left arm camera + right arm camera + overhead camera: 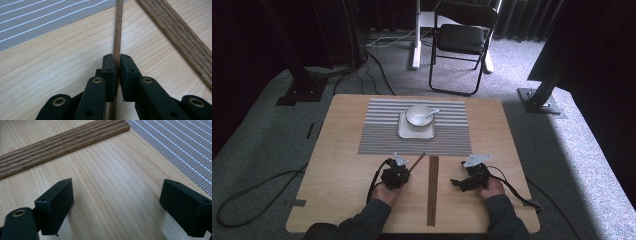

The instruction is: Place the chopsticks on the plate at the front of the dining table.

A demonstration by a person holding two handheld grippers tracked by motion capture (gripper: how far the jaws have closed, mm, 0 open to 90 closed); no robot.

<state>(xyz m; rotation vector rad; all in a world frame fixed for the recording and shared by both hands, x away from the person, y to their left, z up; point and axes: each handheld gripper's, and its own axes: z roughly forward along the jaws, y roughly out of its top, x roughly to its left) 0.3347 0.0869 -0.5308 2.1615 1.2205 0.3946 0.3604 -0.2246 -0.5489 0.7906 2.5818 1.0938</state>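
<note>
Dark-brown wood marks the thin stick (117, 37) that the left gripper (117, 62) clamps between its two black pads, its far end slanting toward the striped grey mat (414, 131). It sits just left of the bundle of matching sticks (432, 190) lying near-to-far on the pale wooden table (342, 165). On the bundle's right, the right gripper (116, 202) rests with its jaws spread wide over bare tabletop, grasping nothing.

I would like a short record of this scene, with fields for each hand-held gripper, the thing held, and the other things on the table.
left hand-held gripper: shut on a thin wooden stick
right hand-held gripper: open, nothing between the jaws
stick bundle: flat on the table, between the two grippers
mat: striped grey, beyond the grippers
bowl: white, on a square plate on the mat, spoon in it
</note>
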